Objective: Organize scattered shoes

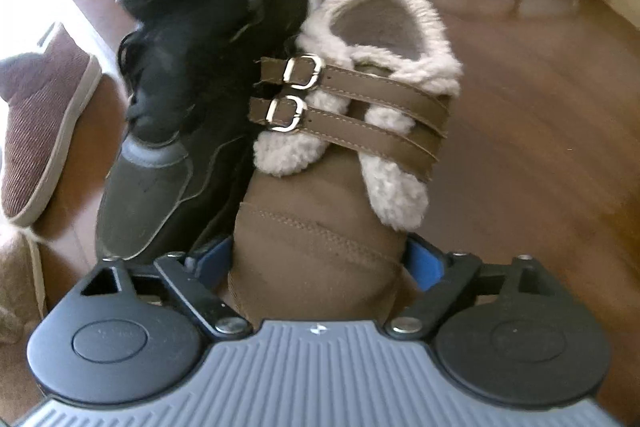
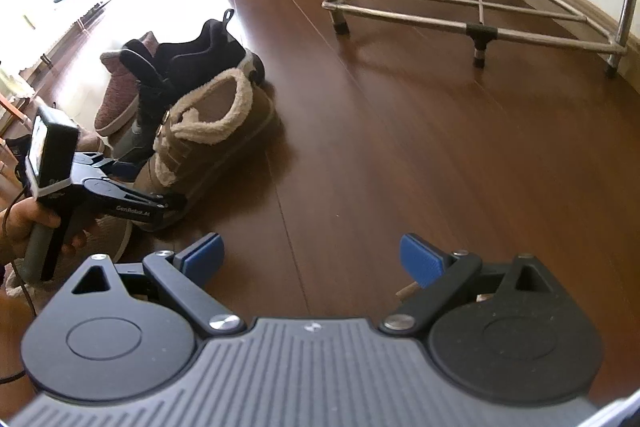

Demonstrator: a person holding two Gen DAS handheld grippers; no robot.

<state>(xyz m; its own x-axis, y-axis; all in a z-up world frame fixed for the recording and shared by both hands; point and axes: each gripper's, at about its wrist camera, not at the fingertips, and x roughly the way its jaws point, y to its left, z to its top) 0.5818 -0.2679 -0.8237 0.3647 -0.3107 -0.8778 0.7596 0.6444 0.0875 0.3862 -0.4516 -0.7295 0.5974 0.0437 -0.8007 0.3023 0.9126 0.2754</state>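
Note:
A brown suede shoe (image 1: 320,187) with white fleece lining and two buckled straps stands on the wooden floor, toe toward me. My left gripper (image 1: 320,255) has its blue pads (image 1: 424,261) pressed against both sides of the toe. In the right wrist view a hand (image 2: 24,223) holds the left gripper (image 2: 148,183) low at the toe of the brown shoe (image 2: 216,131). A black sneaker (image 1: 180,67) lies right beside it on the left. My right gripper (image 2: 312,259) hangs open over bare floor with nothing between its fingers.
A maroon corduroy slipper (image 1: 40,123) sits left of the black sneaker (image 2: 192,55), and a beige fuzzy slipper (image 1: 16,287) lies at the near left edge. A metal rack (image 2: 460,3) with a triangular bottom shelf stands by the wall at the back right.

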